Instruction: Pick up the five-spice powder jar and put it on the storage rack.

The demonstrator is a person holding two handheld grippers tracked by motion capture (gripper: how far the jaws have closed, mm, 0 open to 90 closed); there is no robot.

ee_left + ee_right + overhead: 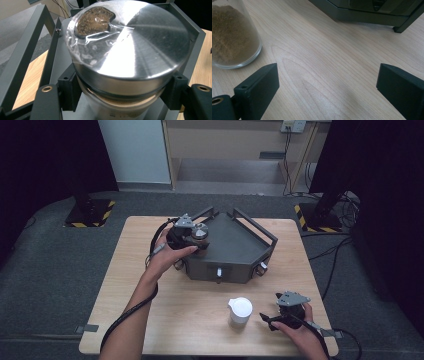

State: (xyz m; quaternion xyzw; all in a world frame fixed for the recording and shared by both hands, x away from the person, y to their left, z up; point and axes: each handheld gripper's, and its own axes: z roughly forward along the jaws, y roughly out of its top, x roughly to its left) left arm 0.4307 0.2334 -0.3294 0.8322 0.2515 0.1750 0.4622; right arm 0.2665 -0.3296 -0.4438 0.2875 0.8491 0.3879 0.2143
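Observation:
A glass jar with a silver metal lid [200, 231] [150, 47] holds brown powder, seen through a clear flap in the lid. My left gripper [198, 240] [121, 93] is shut on this jar just below the lid, at the left corner of the dark grey tray [235, 251] [27, 47]. A second jar of brown powder [240, 310] [232, 37], with a white lid, stands on the table in front of the tray. My right gripper [270, 319] [328, 85] rests to its right, open, with bare wood between its fingers [259, 87].
The wooden table [150, 305] has free surface left of and in front of the tray. The tray's raised rail frame [257, 227] runs along its back and right sides. Black stands with hazard tape [92, 212] are on the floor beyond.

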